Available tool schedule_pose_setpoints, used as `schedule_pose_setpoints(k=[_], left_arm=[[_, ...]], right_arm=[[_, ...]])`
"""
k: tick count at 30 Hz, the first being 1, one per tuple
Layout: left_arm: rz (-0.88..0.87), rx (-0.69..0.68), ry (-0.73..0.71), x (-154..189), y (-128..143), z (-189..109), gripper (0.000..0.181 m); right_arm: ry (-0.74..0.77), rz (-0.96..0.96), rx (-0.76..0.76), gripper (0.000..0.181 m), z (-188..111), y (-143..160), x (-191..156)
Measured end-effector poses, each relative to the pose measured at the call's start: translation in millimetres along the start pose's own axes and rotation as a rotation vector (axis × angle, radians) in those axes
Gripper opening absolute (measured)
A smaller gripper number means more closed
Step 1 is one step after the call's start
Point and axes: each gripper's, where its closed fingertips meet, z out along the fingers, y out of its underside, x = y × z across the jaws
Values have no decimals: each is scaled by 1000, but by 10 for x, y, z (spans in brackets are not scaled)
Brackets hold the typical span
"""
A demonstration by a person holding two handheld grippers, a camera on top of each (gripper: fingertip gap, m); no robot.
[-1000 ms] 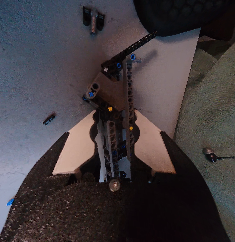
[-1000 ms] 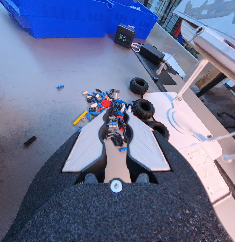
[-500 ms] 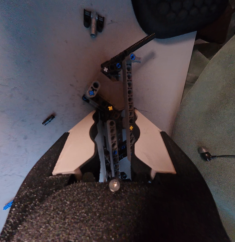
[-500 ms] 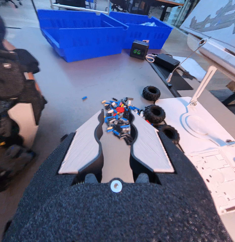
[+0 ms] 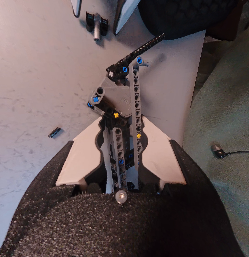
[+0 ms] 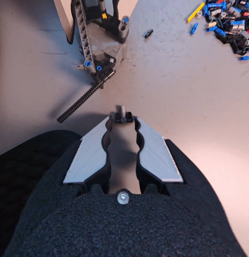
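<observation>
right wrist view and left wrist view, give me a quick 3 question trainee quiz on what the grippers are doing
1. True or false: the left gripper is shut on the grey and black beam assembly.
2. What lies just ahead of the open right gripper fingertips?
A. a yellow axle
B. a small grey and black connector piece
C. a tyre
3. In the right wrist view, where does the pile of loose parts lie on the table?

Key: 1 true; 2 B; 3 upper right.

Grey-and-black assembly (image 5: 125,105) with blue and yellow pins; white, black-edged fingers (image 5: 85,154).
</observation>
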Motion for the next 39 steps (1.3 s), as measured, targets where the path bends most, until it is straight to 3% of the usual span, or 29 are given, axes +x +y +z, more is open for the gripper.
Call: schedule_pose_setpoints(k=[1,6,10,14,19,23,26,29,32,34,39], left_arm=[[-1,-2,11,3,-2,-3,49],[-18,57,211,188,-125,-86,47],[-2,76,367,207,-257,-170,43],[-8,92,364,-95,-391,-227,45],[-52,195,191,-582,-515,-453,44],[-39,385,124,-608,-541,-823,46],[-21,456,100,-483,-260,-1030,53],[-21,419,46,-432,216,-927,64],[-28,404,26,-344,430,-614,65],[4,395,-27,-299,370,-406,59],[31,377,-169,-247,-37,-185,2]], right_arm=[[-19,7,20,24,-2,-26,-24],[-17,34,104,23,-141,-98,9],[79,85,184,23,-352,-121,163],[154,131,196,23,-484,-21,239],[242,172,227,23,-652,68,319],[279,194,289,23,-778,34,362],[303,190,311,24,-822,20,370],[307,187,329,23,-829,12,349],[308,189,352,23,-813,-34,340],[317,184,368,23,-808,-93,356],[380,180,403,24,-984,-203,404]])
